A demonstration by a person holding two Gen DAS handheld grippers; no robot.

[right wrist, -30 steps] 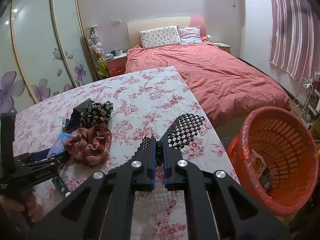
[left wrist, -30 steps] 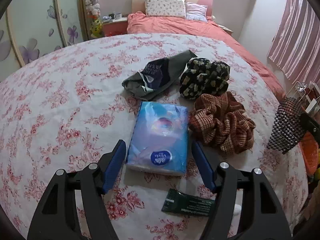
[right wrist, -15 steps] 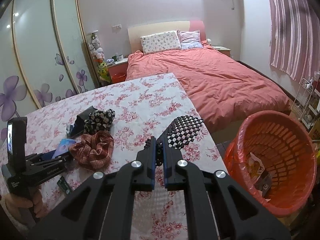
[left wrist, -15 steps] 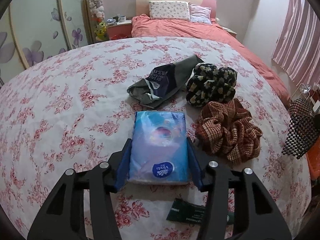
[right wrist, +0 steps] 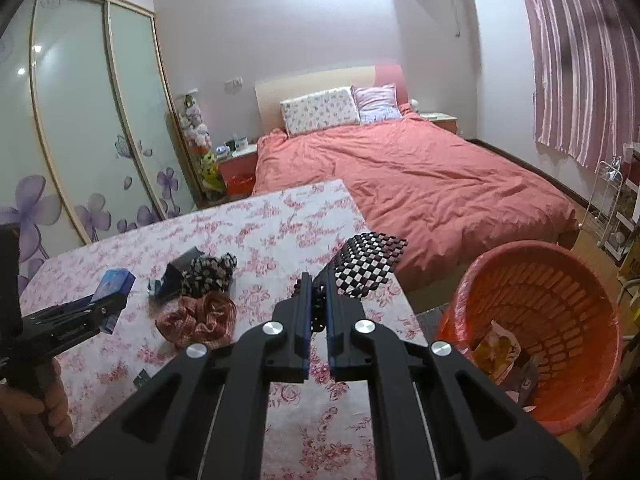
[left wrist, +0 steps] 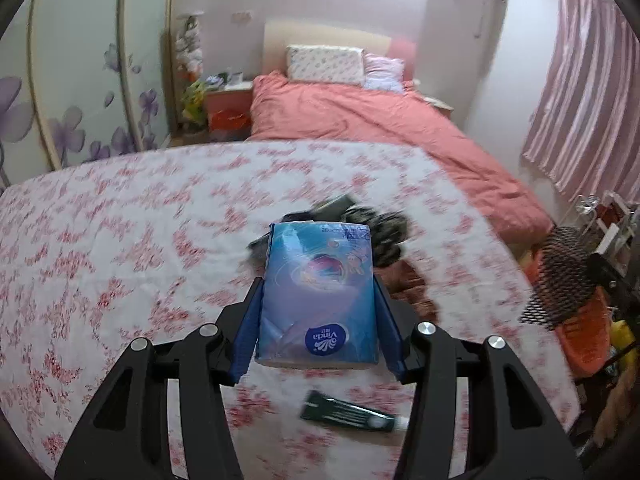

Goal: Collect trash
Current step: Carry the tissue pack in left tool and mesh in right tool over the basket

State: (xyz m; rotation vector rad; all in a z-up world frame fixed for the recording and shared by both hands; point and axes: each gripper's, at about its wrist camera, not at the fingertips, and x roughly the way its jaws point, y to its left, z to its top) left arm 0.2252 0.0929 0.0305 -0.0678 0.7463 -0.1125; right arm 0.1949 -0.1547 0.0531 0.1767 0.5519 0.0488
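My left gripper [left wrist: 318, 320] is shut on a blue tissue pack [left wrist: 318, 292] and holds it lifted above the floral table [left wrist: 120, 240]; the pack also shows in the right wrist view [right wrist: 114, 292]. My right gripper [right wrist: 316, 304] is shut on a black net piece [right wrist: 368, 260], held above the table's right edge. The net also shows in the left wrist view [left wrist: 560, 280]. An orange trash basket [right wrist: 536, 320] with some wrappers inside stands on the floor to the right of the table.
A dark green tube [left wrist: 352, 416], a brown checked scrunchie [right wrist: 196, 320], a black floral scrunchie [right wrist: 210, 274] and a dark pouch [right wrist: 176, 276] lie on the table. A red bed [right wrist: 420, 176] stands behind. A wire rack [right wrist: 616, 208] is at the far right.
My left gripper closed on the tissue pack and lifted it off the table. My right gripper rose a little with the net still in it.
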